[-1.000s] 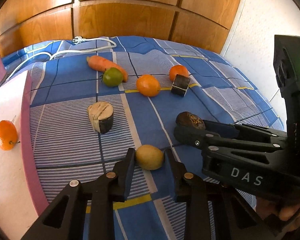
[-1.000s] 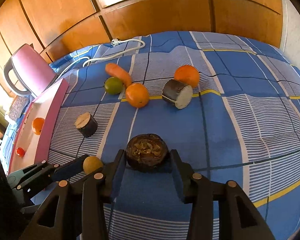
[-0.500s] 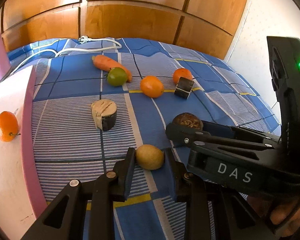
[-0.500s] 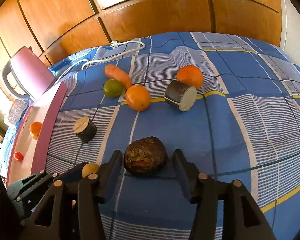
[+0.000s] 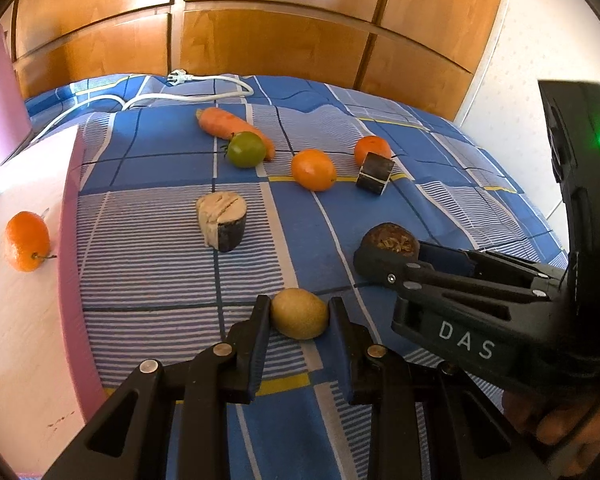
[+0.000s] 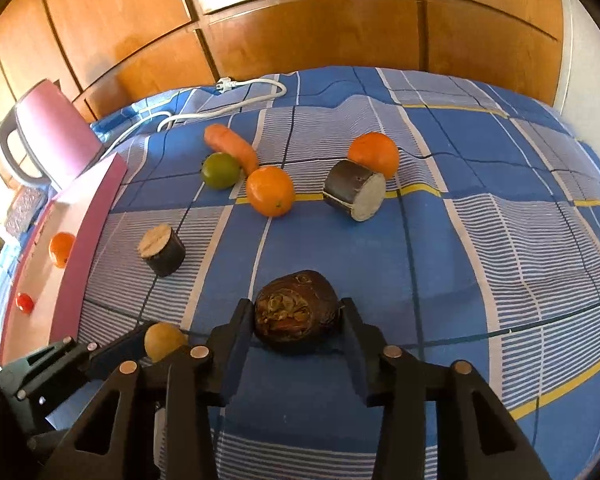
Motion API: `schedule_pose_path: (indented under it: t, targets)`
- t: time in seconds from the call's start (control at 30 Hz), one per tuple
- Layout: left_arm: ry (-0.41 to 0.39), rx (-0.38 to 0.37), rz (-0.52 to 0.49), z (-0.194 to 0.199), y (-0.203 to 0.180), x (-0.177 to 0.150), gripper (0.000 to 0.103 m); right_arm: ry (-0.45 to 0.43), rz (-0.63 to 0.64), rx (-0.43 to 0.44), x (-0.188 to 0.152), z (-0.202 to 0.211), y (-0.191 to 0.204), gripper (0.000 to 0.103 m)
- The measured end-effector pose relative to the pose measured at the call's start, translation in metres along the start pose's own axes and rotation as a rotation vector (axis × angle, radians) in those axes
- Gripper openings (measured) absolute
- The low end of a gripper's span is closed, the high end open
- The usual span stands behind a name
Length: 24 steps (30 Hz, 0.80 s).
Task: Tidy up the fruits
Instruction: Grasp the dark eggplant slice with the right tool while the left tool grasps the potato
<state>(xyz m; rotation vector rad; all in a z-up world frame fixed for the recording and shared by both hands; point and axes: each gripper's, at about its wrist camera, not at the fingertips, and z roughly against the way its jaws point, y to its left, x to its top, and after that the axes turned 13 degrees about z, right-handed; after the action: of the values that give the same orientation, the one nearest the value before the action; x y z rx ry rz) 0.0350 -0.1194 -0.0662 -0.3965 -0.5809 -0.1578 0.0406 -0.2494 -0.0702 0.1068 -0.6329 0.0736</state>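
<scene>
My left gripper (image 5: 299, 312) is shut on a yellow-brown lemon (image 5: 299, 319), low over the blue checked bedsheet (image 5: 160, 248). My right gripper (image 6: 296, 318) is shut on a dark brown wrinkled fruit (image 6: 296, 316); it also shows in the left wrist view (image 5: 390, 240). Farther back lie a carrot (image 5: 232, 128), a green fruit (image 5: 245, 149), two oranges (image 5: 313, 169) (image 5: 372, 149) and two dark cylinder pieces (image 5: 222, 222) (image 5: 375, 173). A small orange (image 5: 26, 240) lies on the white, pink-edged board (image 5: 28, 320) at left.
A white power cable (image 5: 152, 94) lies at the far end of the bed. Wooden cabinet doors (image 5: 260, 20) stand behind. A pink kettle (image 6: 48, 136) stands beyond the board. A small red fruit (image 6: 24, 303) sits on the board.
My right gripper has closed onto the dark fruit, which turned between the fingers. My left gripper stays on the lemon and has risen slightly.
</scene>
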Motion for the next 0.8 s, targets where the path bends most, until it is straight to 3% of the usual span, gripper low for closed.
schedule_pose_path:
  t: [0.3,0.8]
  targets:
    - [-0.011,0.019,0.013,0.012,0.006,-0.004,0.028,0.001,0.004,0.017,-0.009,0.009,0.002,0.043]
    - [-0.102,0.047,0.055,0.043,0.021,0.005,0.028,0.013,0.023,0.036,-0.013,0.015,0.01,0.043]
